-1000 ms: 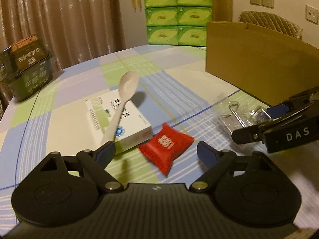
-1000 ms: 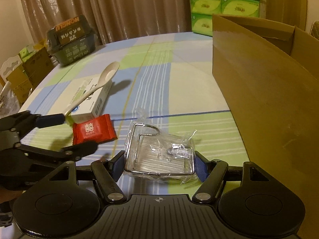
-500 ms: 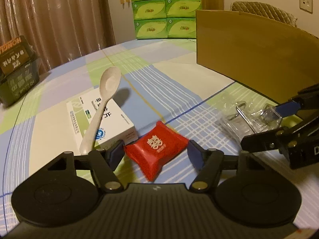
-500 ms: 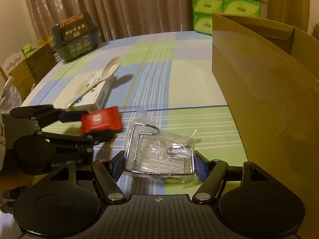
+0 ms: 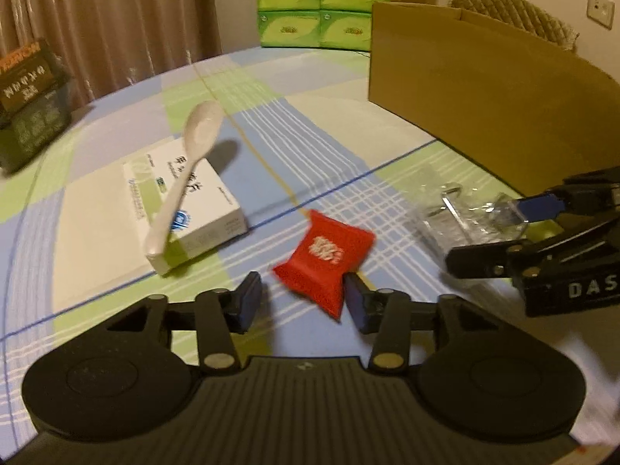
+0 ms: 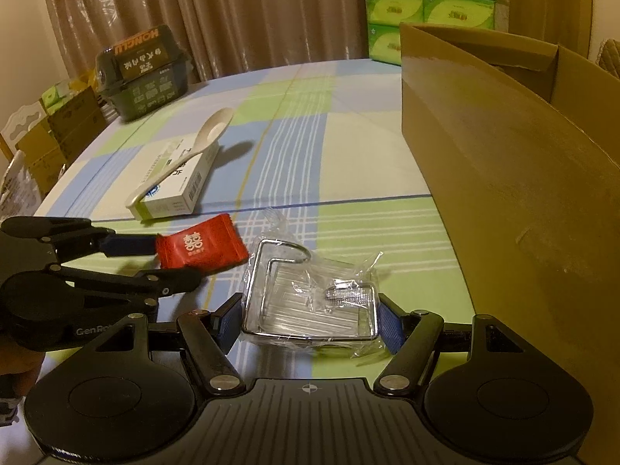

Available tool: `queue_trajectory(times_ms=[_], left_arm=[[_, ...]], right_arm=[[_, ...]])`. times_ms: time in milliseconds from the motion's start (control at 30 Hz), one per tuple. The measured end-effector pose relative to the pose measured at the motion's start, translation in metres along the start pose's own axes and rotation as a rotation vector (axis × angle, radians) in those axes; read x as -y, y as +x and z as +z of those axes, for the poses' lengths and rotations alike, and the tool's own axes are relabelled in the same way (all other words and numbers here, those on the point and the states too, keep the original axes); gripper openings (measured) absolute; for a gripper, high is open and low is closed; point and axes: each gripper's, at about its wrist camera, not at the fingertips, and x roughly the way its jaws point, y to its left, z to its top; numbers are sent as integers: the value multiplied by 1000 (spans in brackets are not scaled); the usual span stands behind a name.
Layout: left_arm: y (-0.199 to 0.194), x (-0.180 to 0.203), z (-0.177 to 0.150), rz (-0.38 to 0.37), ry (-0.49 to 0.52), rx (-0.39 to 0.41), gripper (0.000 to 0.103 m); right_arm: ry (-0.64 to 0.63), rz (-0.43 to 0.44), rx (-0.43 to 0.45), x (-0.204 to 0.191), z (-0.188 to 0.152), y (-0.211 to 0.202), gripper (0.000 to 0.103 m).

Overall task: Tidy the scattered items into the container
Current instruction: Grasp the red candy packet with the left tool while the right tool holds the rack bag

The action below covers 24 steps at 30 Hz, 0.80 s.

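Note:
A red sachet (image 5: 324, 260) lies between the fingers of my left gripper (image 5: 302, 302), which are closing on it; it touches the right pad while a gap shows at the left pad. From the right wrist view the sachet (image 6: 201, 246) looks lifted and tilted in the left gripper (image 6: 155, 259). My right gripper (image 6: 306, 321) is shut on a wire rack wrapped in clear plastic (image 6: 310, 302), also seen in the left wrist view (image 5: 461, 221). A white spoon (image 5: 186, 170) rests on a white box (image 5: 186, 209). The cardboard box (image 6: 503, 162) stands at the right.
A checked tablecloth (image 5: 310, 147) covers the round table. A dark green container (image 6: 143, 73) sits at the far left edge. Green tissue packs (image 5: 314, 4) are stacked behind the table. Cardboard cartons (image 6: 50, 139) stand beyond the left edge.
My left gripper moved forward around the red sachet and narrowed on it; the sachet now looks tilted and raised. The right gripper stays shut on the wrapped rack.

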Motion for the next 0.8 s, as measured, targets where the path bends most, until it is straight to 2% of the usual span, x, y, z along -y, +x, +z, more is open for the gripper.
queue_trajectory(times_ms=[133, 300, 400, 533, 800], left_arm=[[5, 2, 2, -3, 35, 32, 51], [8, 14, 4, -24, 144, 86, 54], [11, 17, 5, -49, 141, 69, 50], [8, 21, 5, -59, 132, 46, 34], [-10, 10, -5, -60, 30, -19, 31]], right_arm=[[0, 0, 1, 1, 0, 0, 67], [5, 0, 5, 2, -1, -1, 67], [10, 1, 4, 3, -1, -2, 67], [16, 3, 3, 4, -3, -5, 67], [34, 13, 7, 2, -10, -13, 67]])
